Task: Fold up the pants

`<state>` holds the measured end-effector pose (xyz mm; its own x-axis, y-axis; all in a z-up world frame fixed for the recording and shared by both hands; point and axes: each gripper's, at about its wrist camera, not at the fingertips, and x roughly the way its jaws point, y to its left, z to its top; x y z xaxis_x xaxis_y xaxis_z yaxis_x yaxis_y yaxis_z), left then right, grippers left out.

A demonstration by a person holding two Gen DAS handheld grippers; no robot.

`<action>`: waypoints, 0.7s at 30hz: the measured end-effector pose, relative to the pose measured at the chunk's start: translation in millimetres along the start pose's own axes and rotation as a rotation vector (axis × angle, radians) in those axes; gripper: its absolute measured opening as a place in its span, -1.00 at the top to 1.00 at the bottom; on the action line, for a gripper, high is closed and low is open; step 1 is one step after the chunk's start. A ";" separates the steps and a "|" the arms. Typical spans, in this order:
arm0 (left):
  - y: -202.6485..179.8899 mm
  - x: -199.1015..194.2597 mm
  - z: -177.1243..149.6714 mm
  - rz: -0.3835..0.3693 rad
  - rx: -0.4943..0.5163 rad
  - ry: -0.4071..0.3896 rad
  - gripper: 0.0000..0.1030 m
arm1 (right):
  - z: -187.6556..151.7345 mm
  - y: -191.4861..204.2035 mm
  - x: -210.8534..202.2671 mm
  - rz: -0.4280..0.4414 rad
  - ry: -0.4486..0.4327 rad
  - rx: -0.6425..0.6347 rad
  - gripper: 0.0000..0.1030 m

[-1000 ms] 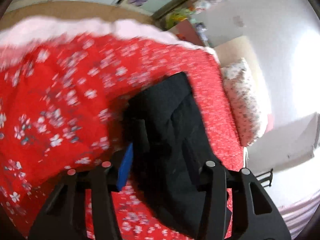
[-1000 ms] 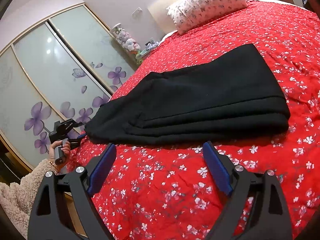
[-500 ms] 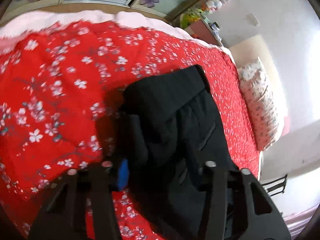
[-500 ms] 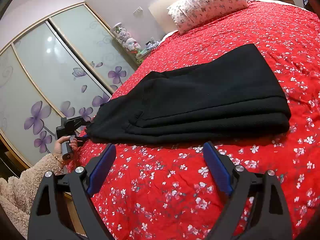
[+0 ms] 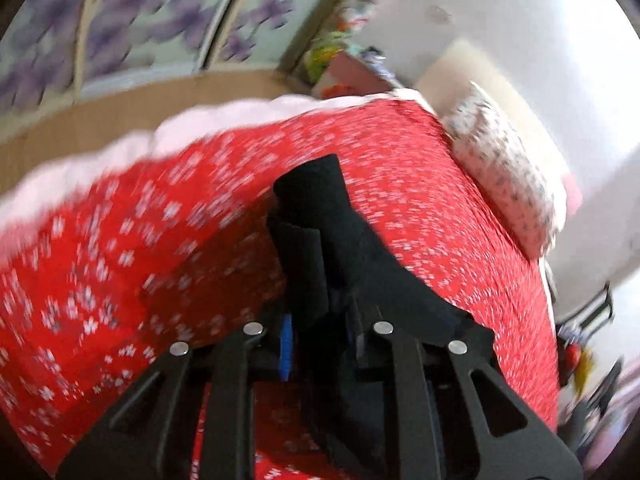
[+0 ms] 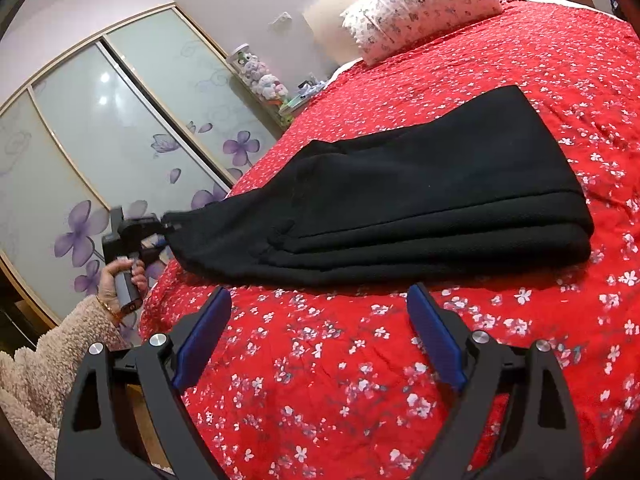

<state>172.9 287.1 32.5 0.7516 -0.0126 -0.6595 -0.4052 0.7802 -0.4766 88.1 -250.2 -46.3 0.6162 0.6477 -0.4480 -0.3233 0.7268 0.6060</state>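
Note:
Black pants (image 6: pixel 420 196) lie folded lengthwise on a red flowered bedspread (image 6: pixel 360 380). In the right wrist view the left gripper (image 6: pixel 168 232) grips the pants' left end at the bed's edge and lifts it slightly. In the left wrist view the left gripper (image 5: pixel 316 332) is shut on the black pants (image 5: pixel 320 240), which stretch away across the bed. My right gripper (image 6: pixel 320 328) is open and empty, hovering over the bedspread just in front of the pants' near edge.
A flowered pillow (image 6: pixel 420 4) lies at the headboard. Sliding wardrobe doors with purple flowers (image 6: pixel 100 152) stand left of the bed. A shelf with soft toys (image 6: pixel 260 76) sits in the corner. The bed's edge runs near the left gripper.
The left gripper has closed on the pants' end and raised it off the bed edge, its view swinging. The right gripper has barely moved.

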 end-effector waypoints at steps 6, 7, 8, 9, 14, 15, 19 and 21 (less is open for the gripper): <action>-78.8 -29.1 -0.9 -0.033 0.225 -0.081 0.65 | 0.4 2.4 0.2 0.014 -0.003 0.004 -0.78; -95.5 -36.7 -3.5 -0.053 0.265 -0.096 0.65 | 1.0 2.0 0.2 0.013 -0.007 0.006 -0.78; -106.4 -41.7 -6.8 -0.067 0.292 -0.105 0.66 | 1.7 1.8 -1.0 0.010 -0.017 0.008 -0.78; -120.8 -46.6 -10.1 -0.087 0.324 -0.115 0.66 | 2.5 1.5 -2.6 0.006 -0.028 0.011 -0.78; -192.1 -67.3 -37.6 -0.216 0.450 -0.122 0.66 | 6.6 -8.7 -18.3 0.001 -0.096 0.060 -0.78; -206.0 -69.5 -45.5 -0.247 0.468 -0.113 0.66 | 8.2 -12.1 -21.3 0.002 -0.112 0.077 -0.78; -253.9 -62.9 -75.3 -0.346 0.501 -0.042 0.66 | 12.0 -27.1 -37.2 -0.011 -0.192 0.155 -0.78; -273.6 -55.2 -92.0 -0.370 0.517 -0.008 0.67 | 12.3 -33.5 -43.6 -0.016 -0.221 0.187 -0.78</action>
<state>194.3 16.8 145.8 0.7983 -0.3365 -0.4996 0.1844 0.9261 -0.3291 80.9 -305.6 -39.0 0.7684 0.5560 -0.3167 -0.1871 0.6686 0.7197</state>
